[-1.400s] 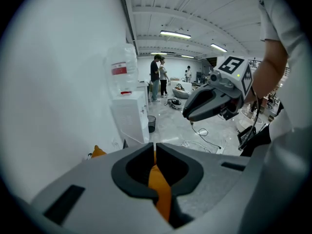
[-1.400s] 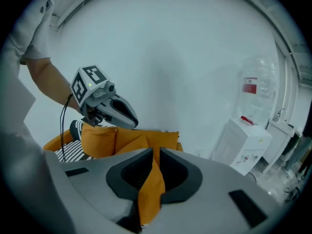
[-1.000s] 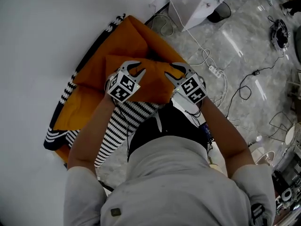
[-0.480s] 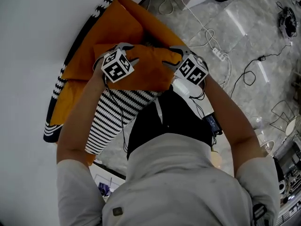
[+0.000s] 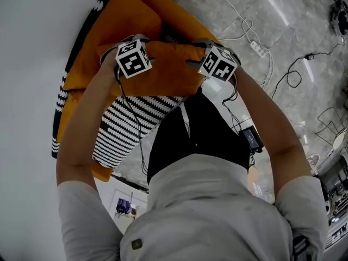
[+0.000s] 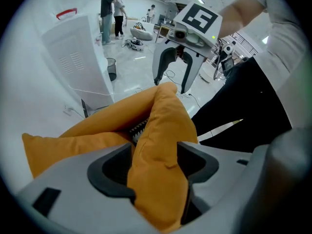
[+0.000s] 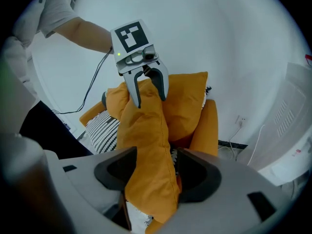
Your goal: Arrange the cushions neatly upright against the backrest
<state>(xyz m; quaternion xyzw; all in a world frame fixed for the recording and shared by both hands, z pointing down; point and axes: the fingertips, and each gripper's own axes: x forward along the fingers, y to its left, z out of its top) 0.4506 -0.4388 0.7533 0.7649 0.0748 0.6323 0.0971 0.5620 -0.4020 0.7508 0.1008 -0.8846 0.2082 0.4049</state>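
I hold an orange cushion (image 5: 166,76) by its two ends over an orange armchair (image 5: 111,23). My left gripper (image 5: 136,39) straddles its left end, my right gripper (image 5: 193,52) its right end. In the left gripper view the cushion's edge (image 6: 163,130) lies loosely between the left gripper's (image 6: 156,165) jaws. In the right gripper view the fabric (image 7: 146,126) hangs between the right gripper's (image 7: 151,172) jaws with gaps at the pads. Both pairs of jaws have just been opening. A black-and-white striped cushion (image 5: 128,126) lies below. A second orange cushion (image 7: 187,99) leans on the backrest.
A white wall (image 5: 32,42) stands behind the armchair. A white cabinet (image 6: 73,57) and a small bin (image 6: 111,68) are beside it. Cables and a power strip (image 5: 255,45) lie on the marble floor. People (image 6: 112,9) stand far off.
Both grippers have gone down toward the armchair with the orange cushion, further up the picture. Their jaws have spread wider around the cushion's ends.
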